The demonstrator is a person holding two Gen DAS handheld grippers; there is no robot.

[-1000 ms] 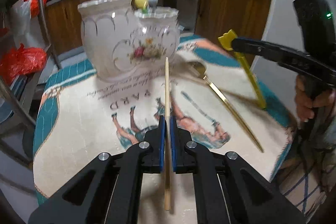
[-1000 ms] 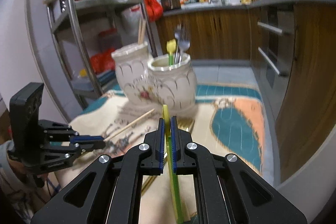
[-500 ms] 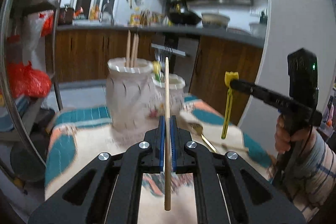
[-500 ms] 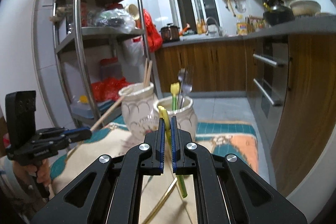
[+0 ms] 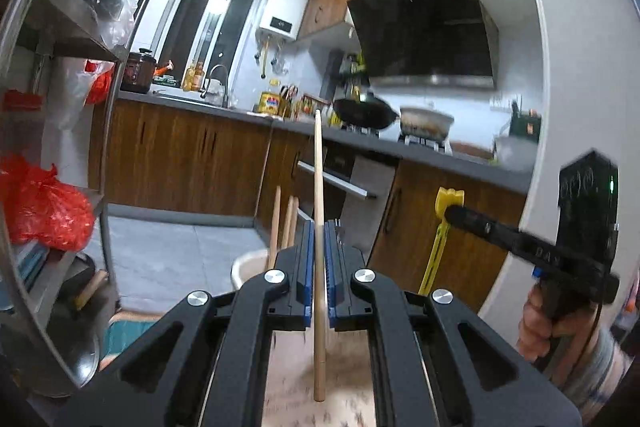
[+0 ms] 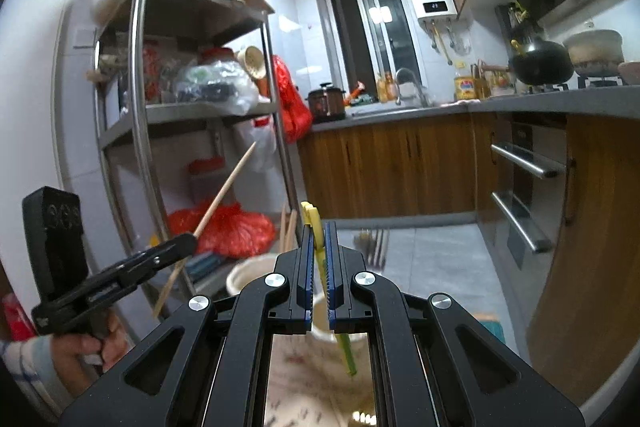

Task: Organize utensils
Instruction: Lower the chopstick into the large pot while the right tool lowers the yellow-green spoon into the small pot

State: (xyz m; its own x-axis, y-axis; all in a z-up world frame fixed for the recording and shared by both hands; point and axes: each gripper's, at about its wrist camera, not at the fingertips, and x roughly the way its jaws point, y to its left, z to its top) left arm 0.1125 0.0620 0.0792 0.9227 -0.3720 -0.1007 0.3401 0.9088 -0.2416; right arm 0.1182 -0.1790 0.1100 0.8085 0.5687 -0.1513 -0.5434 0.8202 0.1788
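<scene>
Kitchen counter [image 5: 420,153] behind, steel rack [image 6: 140,115] left, pot rim [image 5: 250,263] below tools.

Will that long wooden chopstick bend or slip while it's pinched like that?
Probably no bending: the chopstick stays straight though the left gripper pinches it only partway along. It looks thin and wooden, so likely light. Its smooth round shaft might swivel or slide between the pads if bumped, and would likely roll if dropped.
</scene>
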